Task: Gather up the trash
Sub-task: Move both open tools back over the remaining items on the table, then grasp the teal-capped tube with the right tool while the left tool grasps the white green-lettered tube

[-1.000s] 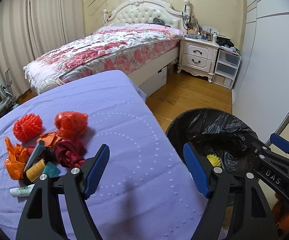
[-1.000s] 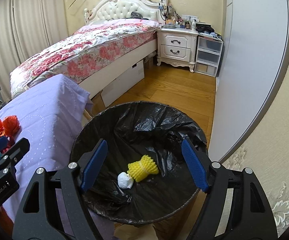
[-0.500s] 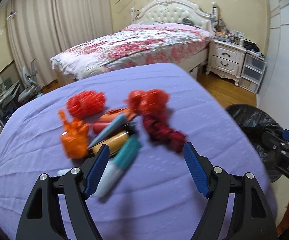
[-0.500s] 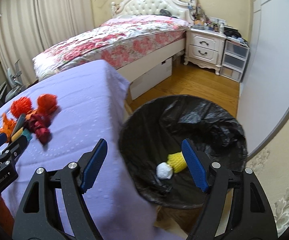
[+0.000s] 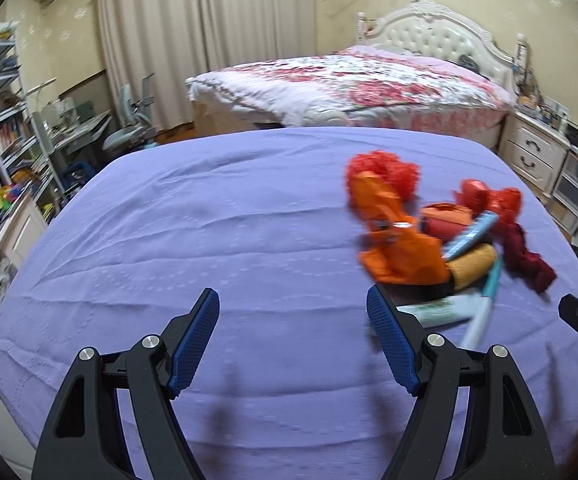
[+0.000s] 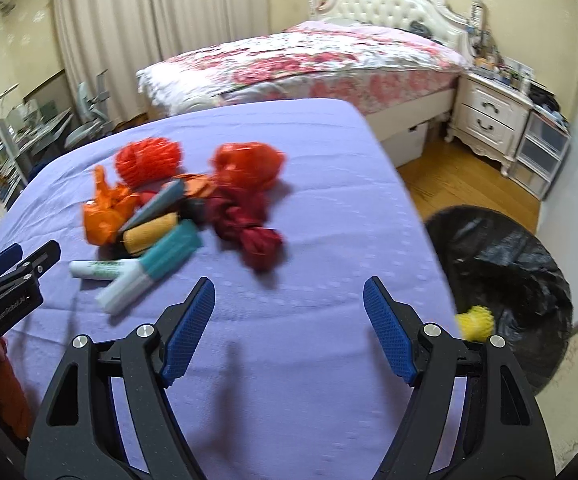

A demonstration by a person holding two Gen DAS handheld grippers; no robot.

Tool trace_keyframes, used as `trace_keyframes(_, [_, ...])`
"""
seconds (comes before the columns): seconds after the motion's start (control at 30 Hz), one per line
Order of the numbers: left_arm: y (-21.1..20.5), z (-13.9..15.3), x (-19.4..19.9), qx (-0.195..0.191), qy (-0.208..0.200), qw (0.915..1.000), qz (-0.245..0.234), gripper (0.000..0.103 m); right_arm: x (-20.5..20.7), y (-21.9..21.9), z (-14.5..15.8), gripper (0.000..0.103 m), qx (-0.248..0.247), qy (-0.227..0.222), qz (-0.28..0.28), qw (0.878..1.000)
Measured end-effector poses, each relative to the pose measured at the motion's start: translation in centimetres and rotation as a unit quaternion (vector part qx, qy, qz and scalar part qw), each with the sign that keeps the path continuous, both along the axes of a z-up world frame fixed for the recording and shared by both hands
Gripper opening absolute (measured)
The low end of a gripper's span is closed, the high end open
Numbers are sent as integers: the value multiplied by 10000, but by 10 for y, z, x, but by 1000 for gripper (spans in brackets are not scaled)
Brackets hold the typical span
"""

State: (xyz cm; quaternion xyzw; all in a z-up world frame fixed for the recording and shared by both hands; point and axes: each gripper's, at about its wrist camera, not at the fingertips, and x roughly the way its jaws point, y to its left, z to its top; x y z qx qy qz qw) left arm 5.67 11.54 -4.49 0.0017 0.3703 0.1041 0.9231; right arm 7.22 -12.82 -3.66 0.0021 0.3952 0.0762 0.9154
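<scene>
A pile of trash lies on the purple-covered table (image 6: pixel 309 360): an orange bag (image 6: pixel 107 210), a red mesh ball (image 6: pixel 147 158), a red-orange bag (image 6: pixel 249 164), a dark red cloth (image 6: pixel 249 232), a teal-and-white tube (image 6: pixel 153 268) and a white tube (image 6: pixel 97 269). The pile also shows in the left wrist view, with the orange bag (image 5: pixel 397 236) nearest. My left gripper (image 5: pixel 293 340) is open and empty, left of the pile. My right gripper (image 6: pixel 289 332) is open and empty, in front of the pile. The black-lined bin (image 6: pixel 509 280) stands right of the table and holds a yellow mesh piece (image 6: pixel 475 322).
A bed with a floral cover (image 6: pixel 309 60) stands behind the table. A white nightstand (image 6: pixel 489 120) and plastic drawers (image 6: pixel 545 152) are at the back right. Shelves and a desk chair (image 5: pixel 129 132) fill the left side.
Both grippers have swung left, away from the bin and over the table. The trash pile now lies right of the left gripper and straight ahead of the right one. Both stay open.
</scene>
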Motion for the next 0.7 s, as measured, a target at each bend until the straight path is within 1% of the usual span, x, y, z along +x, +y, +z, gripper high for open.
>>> trace_keyframes(0.13, [31, -3, -4, -6, 4, 9998, 220, 74, 7, 32, 0, 75, 56, 79, 255, 9996])
trace_keyframes(0.27, [48, -7, -9, -94, 18, 9994, 338, 74, 14, 56, -2, 75, 145, 189, 381, 9990])
trace_keyframes(0.37, [53, -8, -11, -234, 17, 9991, 348, 74, 18, 69, -10, 75, -35, 289, 403, 9988])
trace_keyframes(0.7, [45, -7, -11, -235, -64, 9996, 134, 74, 7, 66, -16, 75, -328, 353, 303, 9984])
